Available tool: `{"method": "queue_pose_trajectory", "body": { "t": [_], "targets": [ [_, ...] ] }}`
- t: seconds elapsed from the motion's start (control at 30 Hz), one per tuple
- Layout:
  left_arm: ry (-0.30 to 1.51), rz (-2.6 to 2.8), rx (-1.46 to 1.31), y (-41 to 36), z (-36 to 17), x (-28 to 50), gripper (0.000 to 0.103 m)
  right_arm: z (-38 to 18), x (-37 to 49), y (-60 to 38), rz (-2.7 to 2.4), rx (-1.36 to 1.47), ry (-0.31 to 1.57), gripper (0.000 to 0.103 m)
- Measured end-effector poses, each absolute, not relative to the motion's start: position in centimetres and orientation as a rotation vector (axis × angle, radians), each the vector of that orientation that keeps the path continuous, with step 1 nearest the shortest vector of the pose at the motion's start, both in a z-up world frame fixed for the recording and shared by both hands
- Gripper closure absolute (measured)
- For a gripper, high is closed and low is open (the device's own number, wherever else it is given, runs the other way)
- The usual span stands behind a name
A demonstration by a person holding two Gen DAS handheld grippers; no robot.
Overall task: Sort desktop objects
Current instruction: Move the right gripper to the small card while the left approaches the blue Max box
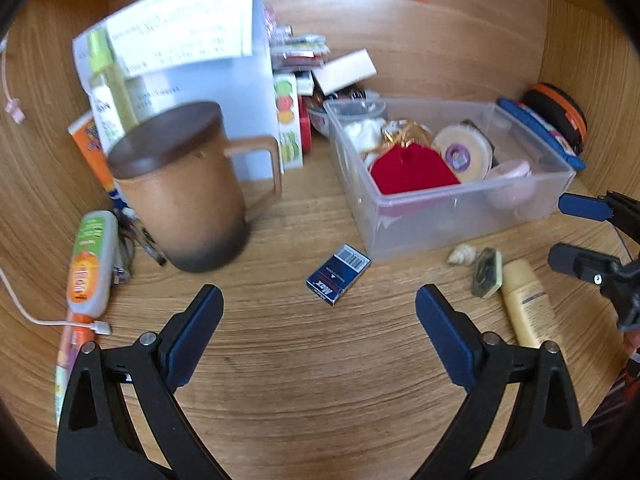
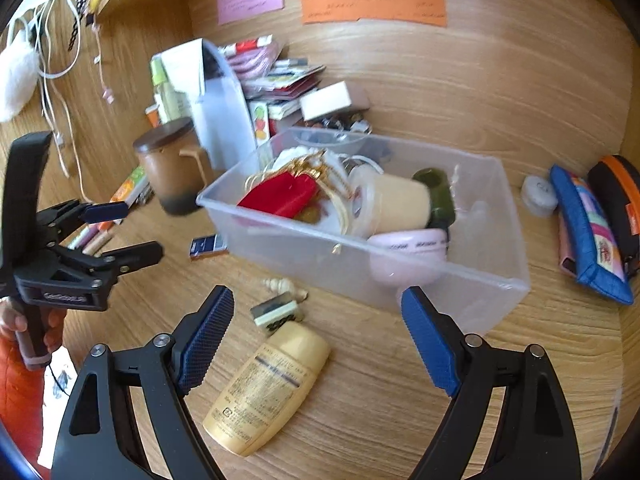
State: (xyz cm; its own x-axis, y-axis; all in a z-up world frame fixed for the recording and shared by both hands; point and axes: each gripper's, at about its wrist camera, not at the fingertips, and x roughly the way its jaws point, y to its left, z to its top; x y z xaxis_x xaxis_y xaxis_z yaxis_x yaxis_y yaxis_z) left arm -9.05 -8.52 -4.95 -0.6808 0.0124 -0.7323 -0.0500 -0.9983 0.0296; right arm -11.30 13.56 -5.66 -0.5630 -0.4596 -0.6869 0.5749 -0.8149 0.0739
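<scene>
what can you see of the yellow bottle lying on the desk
The yellow bottle is a pale cream-yellow, plastic-looking flask lying flat on the wooden desk, with a block of small dark print on its upper face. Its narrower cap end points toward a small dark stamp-like block, close to or touching it. It lies in front of the clear bin, between the right gripper's open fingers, which do not touch it.

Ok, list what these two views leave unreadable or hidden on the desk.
- Sticky notes, both views: writing blurred, too small.
- Clear bin, left wrist view: lower contents hidden behind the frosted wall and the red pouch.
- Brown mug: lid hides the contents.
- Yellow bottle: label blurred.
</scene>
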Motion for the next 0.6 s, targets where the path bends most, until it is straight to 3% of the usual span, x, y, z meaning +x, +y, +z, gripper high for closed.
{"method": "queue_pose_trajectory", "body": {
  "t": [0.6],
  "targets": [
    [-0.005,2.712,-1.317,-8.7,-7.4,-12.8,0.007,-9.4,-13.0,10.3,-2.201,1.069,0.343,0.019]
  ]
}}
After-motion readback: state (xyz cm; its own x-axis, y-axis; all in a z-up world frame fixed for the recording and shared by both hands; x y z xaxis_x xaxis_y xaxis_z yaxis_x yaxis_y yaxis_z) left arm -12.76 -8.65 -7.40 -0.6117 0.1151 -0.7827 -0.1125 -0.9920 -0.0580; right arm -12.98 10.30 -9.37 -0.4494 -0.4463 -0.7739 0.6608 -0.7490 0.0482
